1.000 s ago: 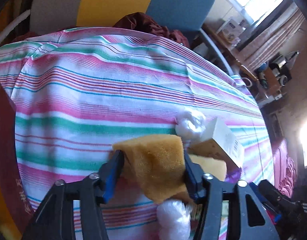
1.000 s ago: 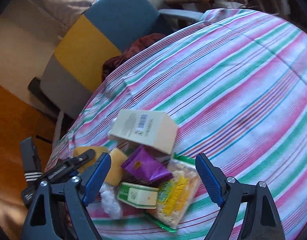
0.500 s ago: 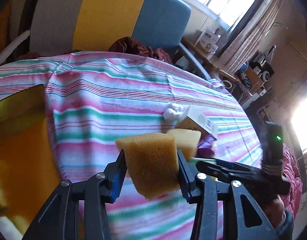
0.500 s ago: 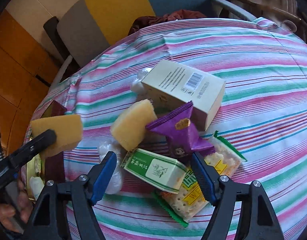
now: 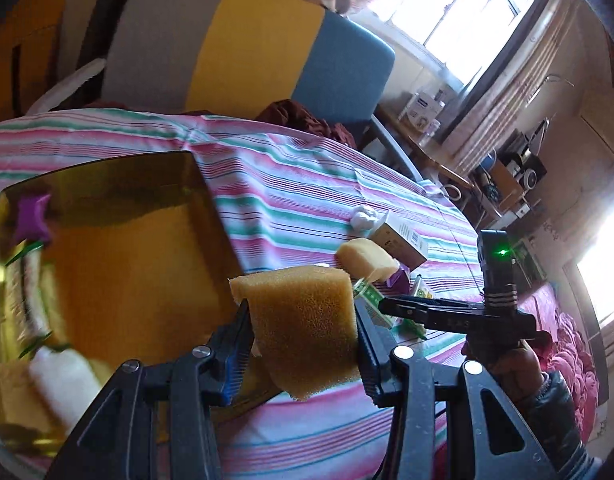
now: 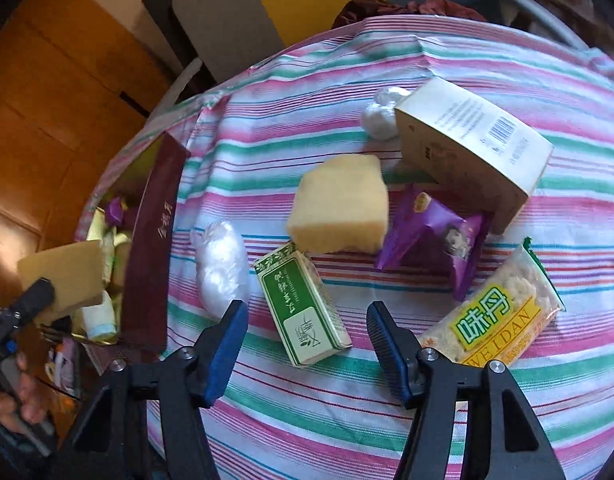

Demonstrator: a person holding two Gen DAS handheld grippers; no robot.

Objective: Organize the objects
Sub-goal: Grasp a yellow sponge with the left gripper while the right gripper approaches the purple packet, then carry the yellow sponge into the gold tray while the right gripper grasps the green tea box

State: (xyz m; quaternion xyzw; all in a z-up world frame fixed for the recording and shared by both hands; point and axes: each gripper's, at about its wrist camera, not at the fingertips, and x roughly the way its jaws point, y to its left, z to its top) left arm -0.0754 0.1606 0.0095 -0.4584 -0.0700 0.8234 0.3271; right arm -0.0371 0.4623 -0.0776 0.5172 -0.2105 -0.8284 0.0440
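My left gripper (image 5: 303, 332) is shut on a brown sponge (image 5: 307, 320) and holds it at the right rim of an open gold-lined box (image 5: 119, 248); the sponge also shows in the right wrist view (image 6: 63, 272). My right gripper (image 6: 307, 332) is open and empty, just above a small green box (image 6: 303, 312). Behind it on the striped cloth lie a yellow sponge (image 6: 339, 204), a purple packet (image 6: 431, 232), a beige carton (image 6: 471, 140), a snack bag (image 6: 495, 312) and two white wrapped balls (image 6: 219, 268).
The box (image 6: 151, 248) has a dark red outer wall and holds several items, among them a purple packet (image 5: 31, 216) and a white bottle (image 6: 99, 320). A grey, yellow and blue chair (image 5: 235, 52) stands behind the table. Shelves with clutter (image 5: 507, 176) are at the right.
My left gripper has carried the brown sponge left, away from the pile, to the box. My right gripper has moved in closer over the green box.
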